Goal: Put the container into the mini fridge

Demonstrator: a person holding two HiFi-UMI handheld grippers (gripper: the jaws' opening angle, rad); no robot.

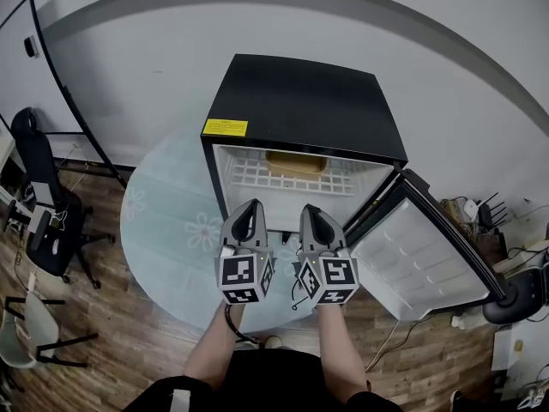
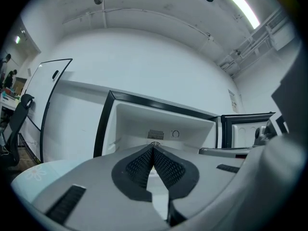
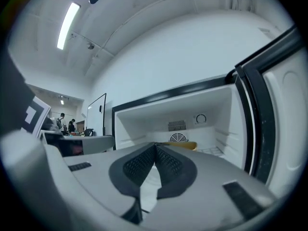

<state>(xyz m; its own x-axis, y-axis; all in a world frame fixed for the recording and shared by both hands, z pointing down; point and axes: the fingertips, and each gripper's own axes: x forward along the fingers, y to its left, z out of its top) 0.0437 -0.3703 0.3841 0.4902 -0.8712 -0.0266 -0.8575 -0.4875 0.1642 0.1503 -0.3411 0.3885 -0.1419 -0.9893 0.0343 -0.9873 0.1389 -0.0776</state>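
Your left claw (image 1: 249,206) and right claw (image 1: 310,209) are both clenched, empty, before the open mini fridge (image 1: 300,101); the yellow container (image 1: 296,163) sits on its wire shelf (image 1: 249,175).

Left gripper (image 1: 250,206), right gripper (image 1: 310,210), fingers (image 2: 137,167) together

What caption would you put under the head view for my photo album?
Open mini fridge with yellow container on its wire shelf; left tongs and right tongs shut and empty in front.

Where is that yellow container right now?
In the head view, the container sits on the wire shelf at the back of the open mini fridge, about midway across.
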